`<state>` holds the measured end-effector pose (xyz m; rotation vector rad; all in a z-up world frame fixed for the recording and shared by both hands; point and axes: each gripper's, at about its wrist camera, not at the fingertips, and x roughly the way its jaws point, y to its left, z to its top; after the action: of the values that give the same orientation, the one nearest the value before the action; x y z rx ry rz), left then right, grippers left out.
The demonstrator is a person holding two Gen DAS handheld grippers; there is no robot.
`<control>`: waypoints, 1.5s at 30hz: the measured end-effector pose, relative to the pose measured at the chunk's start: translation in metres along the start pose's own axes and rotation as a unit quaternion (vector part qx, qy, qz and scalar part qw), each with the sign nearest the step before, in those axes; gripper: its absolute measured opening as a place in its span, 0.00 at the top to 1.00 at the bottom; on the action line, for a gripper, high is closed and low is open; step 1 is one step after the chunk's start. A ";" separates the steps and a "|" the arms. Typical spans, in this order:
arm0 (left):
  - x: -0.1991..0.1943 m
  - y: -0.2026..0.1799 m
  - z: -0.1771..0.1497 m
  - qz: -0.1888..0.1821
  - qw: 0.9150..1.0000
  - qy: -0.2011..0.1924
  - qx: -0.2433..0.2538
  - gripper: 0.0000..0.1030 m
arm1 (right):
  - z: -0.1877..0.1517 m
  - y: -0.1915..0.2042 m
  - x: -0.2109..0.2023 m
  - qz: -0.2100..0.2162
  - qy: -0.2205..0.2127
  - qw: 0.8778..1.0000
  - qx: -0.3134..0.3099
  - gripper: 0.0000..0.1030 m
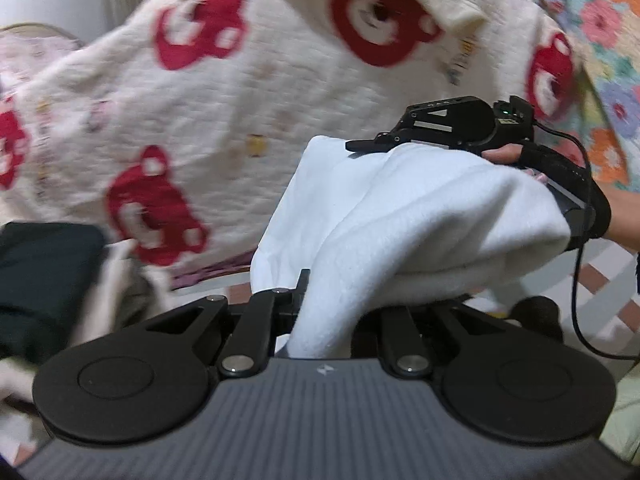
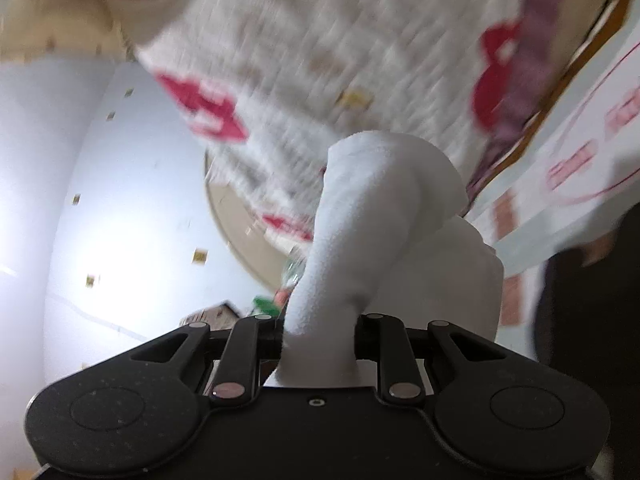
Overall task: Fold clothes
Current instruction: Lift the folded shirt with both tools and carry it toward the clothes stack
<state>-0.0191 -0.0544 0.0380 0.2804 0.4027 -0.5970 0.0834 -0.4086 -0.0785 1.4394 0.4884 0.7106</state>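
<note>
Left wrist view, far left: a dark folded garment [image 1: 44, 280] lies low on the pile, looks already folded, though blur hides its edges. Behind everything runs a cream quilt with red bears [image 1: 240, 120], rumpled, more like bedding than the current piece. Centre: the left gripper [image 1: 316, 312] is clamped narrow on a white cloth [image 1: 400, 216], the fabric bunched between its jaws and rising up and right. Right of that, the right gripper [image 1: 368, 146] lies on the upper edge of the same cloth, the person's hand [image 1: 560, 184] behind it in a dark strap; a cable trails down. Far right, a flowered blanket [image 1: 600, 40].

Right wrist view: left side is a pale wall [image 2: 80, 160], centre the right gripper [image 2: 318, 340] pinches a thick roll of the white cloth [image 2: 380, 208], jaws narrow on it. The quilt is blurred above, a pink-patterned sheet [image 2: 580, 160] at right.

Progress, my read: the white cloth is held off the bed between both grippers, crumpled, no crease or fold in it yet. So this item is at the pick-up and spread stage; squaring, folding and stacking it all remain. One dark piece looks done. Whether other clothes wait, I can't tell from the blur.
</note>
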 end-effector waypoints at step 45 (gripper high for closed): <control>0.001 0.351 -0.041 0.158 0.923 -0.077 -0.343 0.54 | -0.058 -0.005 0.310 -0.116 0.044 0.973 -0.194 0.33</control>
<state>0.1783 0.2389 0.0503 -0.3702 0.3814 -0.1331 0.2635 -0.1509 -0.0542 0.9696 0.5427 0.6405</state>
